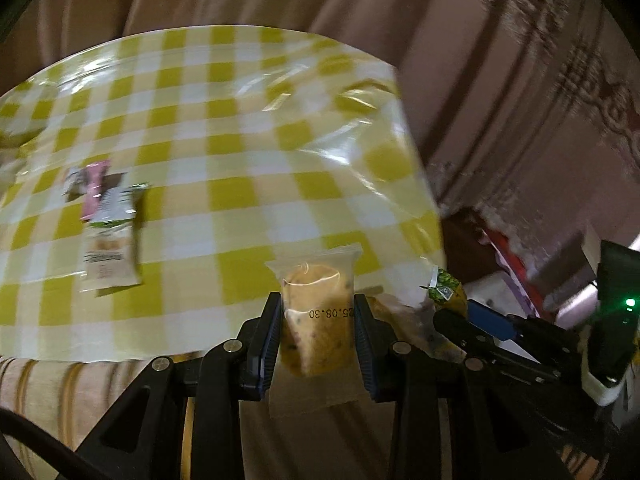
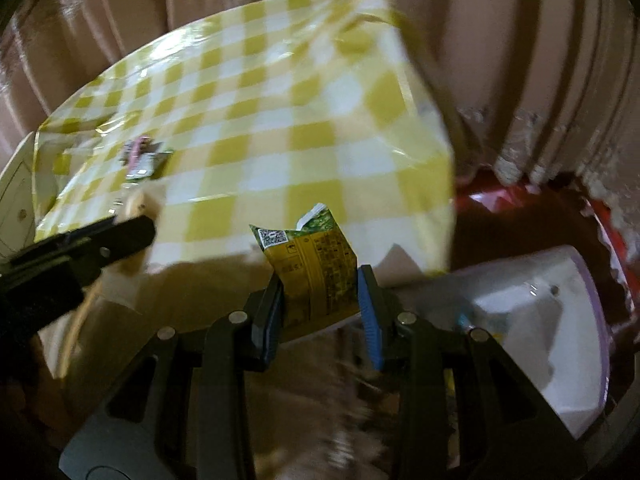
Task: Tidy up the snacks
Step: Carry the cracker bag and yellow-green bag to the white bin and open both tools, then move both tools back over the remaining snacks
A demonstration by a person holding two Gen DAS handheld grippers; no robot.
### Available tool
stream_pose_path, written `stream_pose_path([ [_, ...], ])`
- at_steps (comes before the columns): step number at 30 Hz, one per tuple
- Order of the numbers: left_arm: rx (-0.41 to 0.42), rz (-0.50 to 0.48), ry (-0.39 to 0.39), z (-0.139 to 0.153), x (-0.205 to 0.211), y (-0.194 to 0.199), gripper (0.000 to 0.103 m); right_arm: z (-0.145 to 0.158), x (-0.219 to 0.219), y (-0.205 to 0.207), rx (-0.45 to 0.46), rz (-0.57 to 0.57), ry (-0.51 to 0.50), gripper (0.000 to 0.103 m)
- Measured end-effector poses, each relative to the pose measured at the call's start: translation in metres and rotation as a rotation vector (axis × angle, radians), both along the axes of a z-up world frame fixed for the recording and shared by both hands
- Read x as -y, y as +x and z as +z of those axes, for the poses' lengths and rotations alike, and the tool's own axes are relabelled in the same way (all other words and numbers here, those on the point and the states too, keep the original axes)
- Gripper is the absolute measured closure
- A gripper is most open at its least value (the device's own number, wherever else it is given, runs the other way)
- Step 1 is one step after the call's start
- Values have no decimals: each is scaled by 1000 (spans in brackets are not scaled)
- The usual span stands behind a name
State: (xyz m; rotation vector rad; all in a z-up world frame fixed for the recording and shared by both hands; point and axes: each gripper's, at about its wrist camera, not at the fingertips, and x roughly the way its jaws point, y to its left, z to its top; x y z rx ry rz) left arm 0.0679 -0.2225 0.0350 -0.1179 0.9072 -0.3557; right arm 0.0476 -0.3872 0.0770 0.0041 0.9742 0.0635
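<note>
My left gripper is shut on a clear-wrapped yellow cake snack, held off the table's near edge. My right gripper is shut on a yellow-green snack packet, also held off the near edge; it shows at the right of the left wrist view. A white snack packet and a pink-and-white packet lie on the yellow checked tablecloth at the left; both also appear small in the right wrist view.
A white bin with a purple rim sits low at the right, beside a red item on the floor. Beige curtains hang behind the table. A striped cushion lies below the near edge.
</note>
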Motion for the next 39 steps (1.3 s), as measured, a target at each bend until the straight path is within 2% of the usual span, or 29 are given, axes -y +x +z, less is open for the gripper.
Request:
stream_pose_path([
  [9,-16,-176,-16,-2,64,-16,68,-6,76,-27,-25,-150,-51,65],
  [16,-58,-331,-62,-6,100,-28,68,-4,112,-42,-29,-232,-73,64],
  [18,-75,-368,-78,-7,107,-30,66,-2,121,-45,-25,-256,-79,63],
  [19,-79,-381,-80,-7,110,-30,62,-2,123,-46,-25,-265,-83,59],
  [20,-78,-383,-75,-7,111,-31,54,-1,126,-47,-26,-276,-84,55],
  [22,-70,-371,-70,-5,111,-32,42,0,129,-48,-19,-288,-85,31],
  [23,-67,-363,-75,-4,110,-32,40,2,129,-49,-12,-292,-89,28],
  [30,-69,-316,-48,-6,103,-25,38,7,121,-49,5,-284,-122,20],
  [35,-23,-255,16,1,92,-22,31,11,114,-47,12,-287,-138,15],
  [39,43,-165,104,8,75,-20,27,13,105,-43,19,-294,-174,12],
])
